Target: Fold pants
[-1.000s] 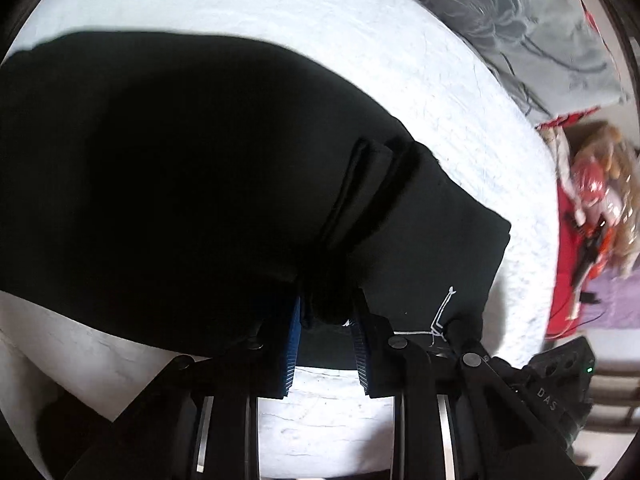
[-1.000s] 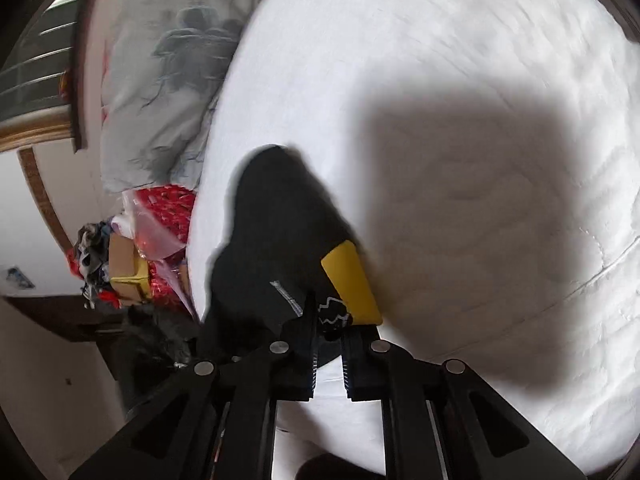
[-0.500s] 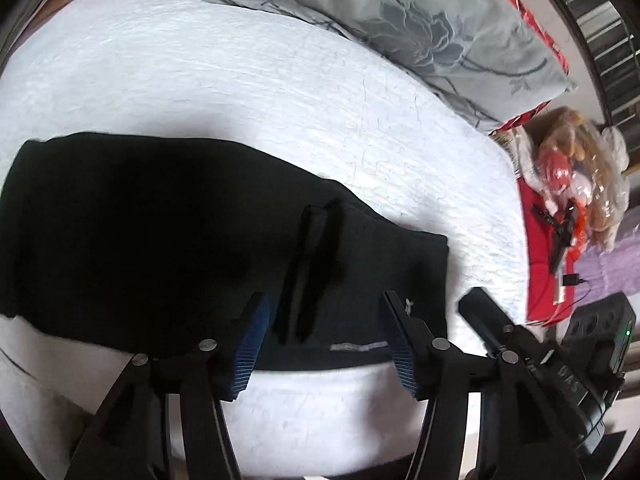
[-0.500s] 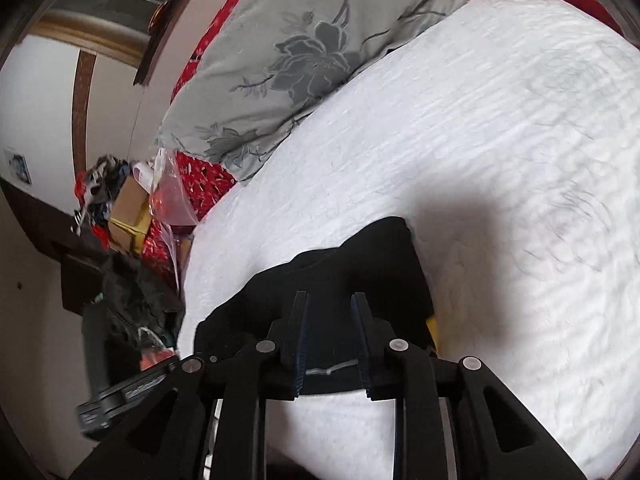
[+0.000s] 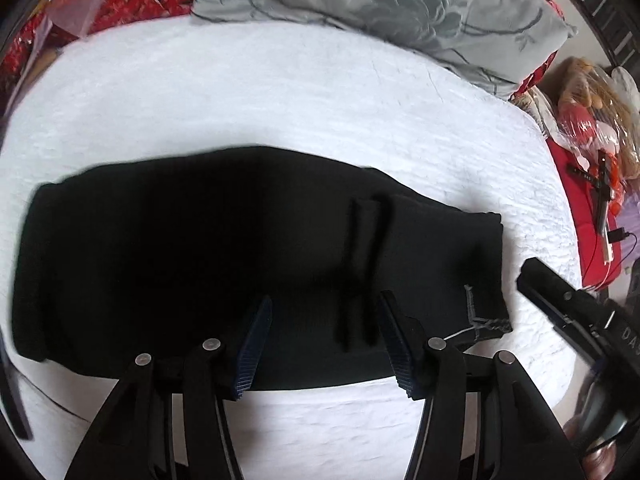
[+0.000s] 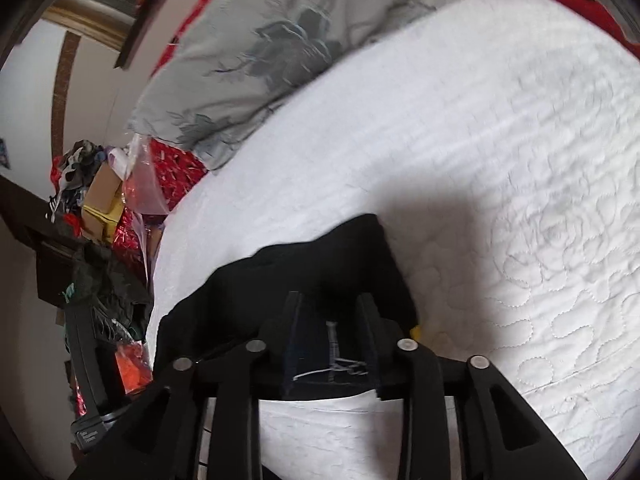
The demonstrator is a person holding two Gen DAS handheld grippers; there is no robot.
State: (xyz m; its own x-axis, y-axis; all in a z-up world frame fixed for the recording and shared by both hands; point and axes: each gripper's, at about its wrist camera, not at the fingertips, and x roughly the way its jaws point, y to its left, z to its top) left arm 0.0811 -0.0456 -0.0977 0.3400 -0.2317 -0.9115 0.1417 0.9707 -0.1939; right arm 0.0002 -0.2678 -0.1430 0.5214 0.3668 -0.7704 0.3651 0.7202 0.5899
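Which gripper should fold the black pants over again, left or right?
Probably the left gripper: it hangs open over the middle of the pants, which lie flat on the bed. The right gripper, also open, sits at one end.

The left gripper (image 5: 324, 344) is black, with silver screws on its linkage arms and ribbed blue pads (image 5: 252, 356) inside each finger. The right gripper (image 6: 330, 340) is the same build: black arms, silver screws, dark blue pads.
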